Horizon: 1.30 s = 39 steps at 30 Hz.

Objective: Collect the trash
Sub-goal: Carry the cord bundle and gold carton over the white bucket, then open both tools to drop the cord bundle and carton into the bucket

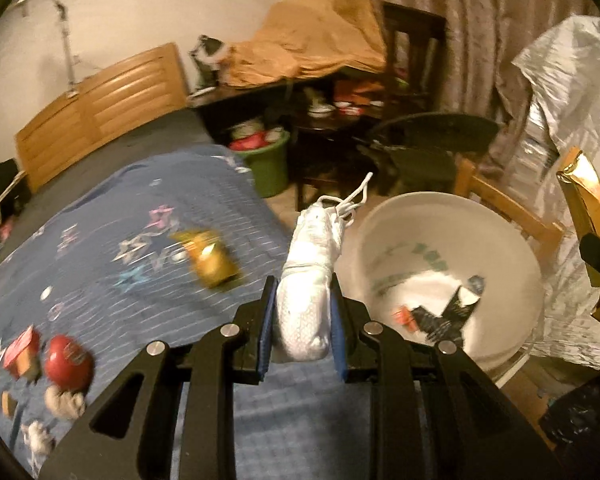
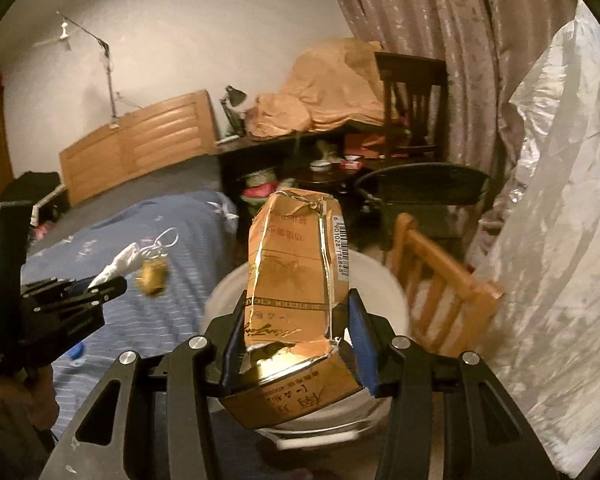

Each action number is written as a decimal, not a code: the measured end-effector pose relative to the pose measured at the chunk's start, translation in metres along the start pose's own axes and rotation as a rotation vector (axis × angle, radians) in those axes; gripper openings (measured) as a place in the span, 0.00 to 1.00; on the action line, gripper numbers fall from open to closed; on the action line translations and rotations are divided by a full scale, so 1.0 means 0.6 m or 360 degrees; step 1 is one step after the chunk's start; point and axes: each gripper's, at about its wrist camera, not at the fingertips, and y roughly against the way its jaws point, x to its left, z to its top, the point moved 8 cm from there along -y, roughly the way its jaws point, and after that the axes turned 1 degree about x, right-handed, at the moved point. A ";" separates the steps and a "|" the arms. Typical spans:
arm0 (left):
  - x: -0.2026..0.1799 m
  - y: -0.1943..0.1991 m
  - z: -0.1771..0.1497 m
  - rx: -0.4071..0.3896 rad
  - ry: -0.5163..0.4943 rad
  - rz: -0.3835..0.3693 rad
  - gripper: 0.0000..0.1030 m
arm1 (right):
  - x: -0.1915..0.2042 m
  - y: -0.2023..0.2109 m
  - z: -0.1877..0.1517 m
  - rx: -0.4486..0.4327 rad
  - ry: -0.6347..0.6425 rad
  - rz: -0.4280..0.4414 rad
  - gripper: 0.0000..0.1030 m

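My left gripper point(image 1: 303, 312) is shut on a crumpled white face mask point(image 1: 306, 276), held just left of the white bucket point(image 1: 500, 240); it also shows at the left of the right wrist view point(image 2: 100, 284). My right gripper point(image 2: 298, 344) is shut on a crushed gold cigarette pack point(image 2: 296, 264), held over the white bucket point(image 2: 380, 280). The pack shows at the right edge of the left wrist view point(image 1: 588, 216). Wrappers lie inside the bucket point(image 1: 440, 316). On the blue bed cover lie a yellow wrapper point(image 1: 212, 260), a red round packet point(image 1: 68, 360), a red box point(image 1: 20, 348) and tissue wads point(image 1: 66, 400).
A wooden stool point(image 2: 440, 280) stands behind the bucket. Silver plastic sheeting point(image 2: 560, 220) hangs at the right. A green bin point(image 1: 268, 164), dark desk and chairs stand beyond the bed. The wooden headboard point(image 1: 100, 108) is at far left.
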 end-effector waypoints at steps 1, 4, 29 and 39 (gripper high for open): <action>-0.015 -0.013 0.008 0.0013 -0.0012 -0.0022 0.22 | -0.014 -0.010 0.005 0.0014 0.0003 -0.0018 0.46; -0.061 -0.038 0.031 0.0024 -0.0054 -0.0093 0.22 | -0.045 -0.036 0.018 0.0047 -0.0005 -0.0050 0.46; -0.149 -0.091 0.036 0.0036 -0.0180 -0.0190 0.22 | -0.062 -0.108 -0.011 0.0193 -0.0014 -0.0073 0.46; -0.152 -0.094 0.031 0.0042 -0.0179 -0.0217 0.22 | -0.056 -0.111 -0.010 0.0187 -0.0009 -0.0063 0.46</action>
